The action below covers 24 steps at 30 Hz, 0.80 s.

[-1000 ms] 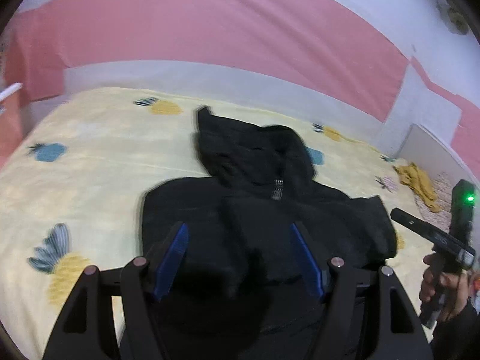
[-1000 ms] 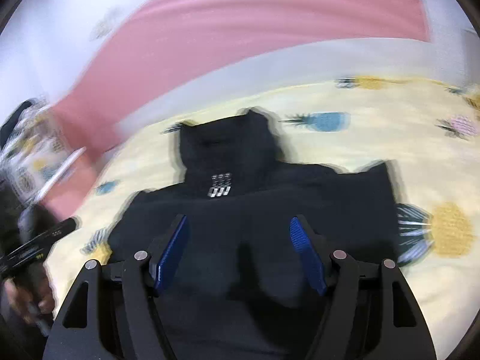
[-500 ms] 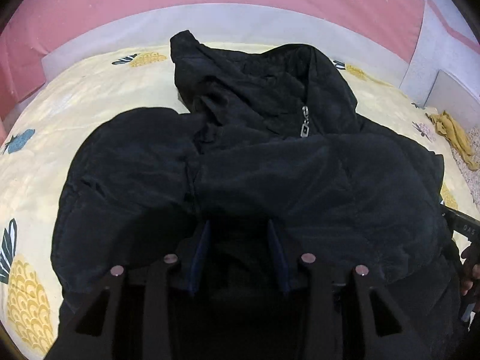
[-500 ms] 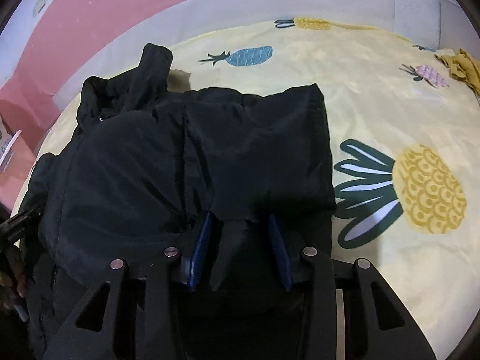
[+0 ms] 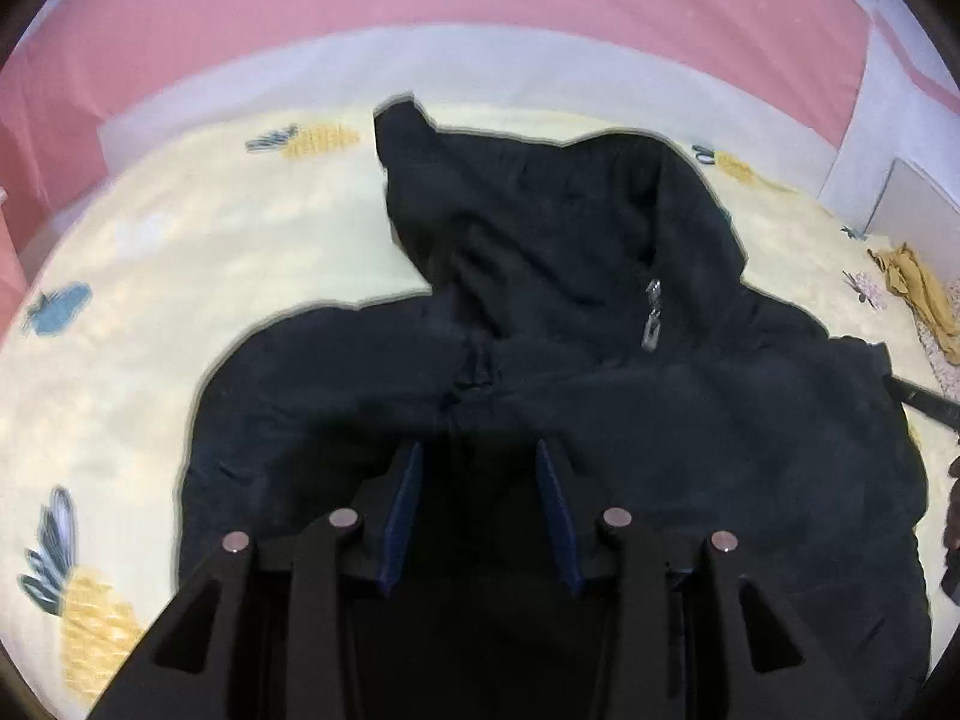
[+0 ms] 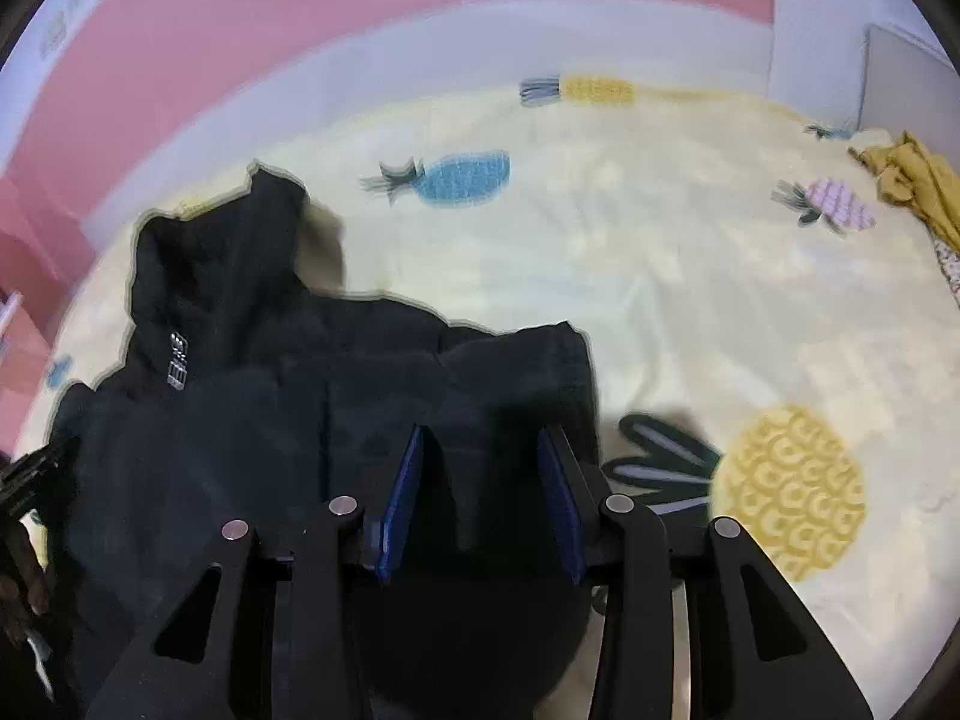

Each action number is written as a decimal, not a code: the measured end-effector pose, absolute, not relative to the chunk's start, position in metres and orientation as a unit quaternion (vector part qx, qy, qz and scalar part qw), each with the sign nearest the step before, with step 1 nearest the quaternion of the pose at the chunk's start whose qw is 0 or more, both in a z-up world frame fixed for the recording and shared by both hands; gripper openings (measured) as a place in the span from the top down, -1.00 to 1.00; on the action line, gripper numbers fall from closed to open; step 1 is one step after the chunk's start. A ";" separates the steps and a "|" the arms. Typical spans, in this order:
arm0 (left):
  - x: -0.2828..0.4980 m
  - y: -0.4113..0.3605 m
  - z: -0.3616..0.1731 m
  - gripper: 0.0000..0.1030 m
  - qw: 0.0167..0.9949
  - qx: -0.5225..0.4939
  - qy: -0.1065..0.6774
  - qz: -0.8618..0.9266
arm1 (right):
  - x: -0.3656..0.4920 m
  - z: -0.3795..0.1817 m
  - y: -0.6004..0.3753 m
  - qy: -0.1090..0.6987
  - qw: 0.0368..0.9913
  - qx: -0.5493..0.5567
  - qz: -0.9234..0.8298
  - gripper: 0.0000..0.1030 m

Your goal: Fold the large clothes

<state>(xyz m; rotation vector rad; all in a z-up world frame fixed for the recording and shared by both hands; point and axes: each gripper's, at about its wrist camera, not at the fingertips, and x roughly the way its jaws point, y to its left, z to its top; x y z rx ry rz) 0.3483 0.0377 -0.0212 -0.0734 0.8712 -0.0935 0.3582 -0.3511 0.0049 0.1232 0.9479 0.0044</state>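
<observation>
You have the black padded hooded jacket (image 5: 600, 372) spread on the pale yellow pineapple-print bed sheet (image 5: 210, 252), filling the centre and lower half of the left wrist view and the lower left of the right wrist view, its hood pointing toward the top of each frame. Your left gripper (image 5: 479, 510) has its blue pads half drawn together with a dark fold of jacket between them, and your right gripper (image 6: 480, 504) stands the same way near the jacket's right-hand edge; both sets of jaws have just been closing on that cloth. From here the main risk, as I judge it, is an uneven pinch: if one side has only the top layer, the padded cloth could slip out as you lift, or the fold could come over crooked. The thick fabric may also bunch at the metal zipper pull (image 5: 653, 315) and leave a lump. Much is hard to read: black cloth against black fingers hides where the pads actually meet fabric, so you cannot tell how many layers each side holds or how firmly. Both frames are blurred. The jacket's lower hem is hidden under the tools, its sleeves cannot be traced, and a crumpled mustard-yellow cloth (image 6: 918, 180) at the right edge is cut off.
</observation>
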 end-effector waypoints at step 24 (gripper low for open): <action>0.284 0.058 -0.023 0.18 0.904 -0.011 0.424 -0.054 | 0.285 0.007 -0.289 0.453 0.889 0.014 0.064 0.21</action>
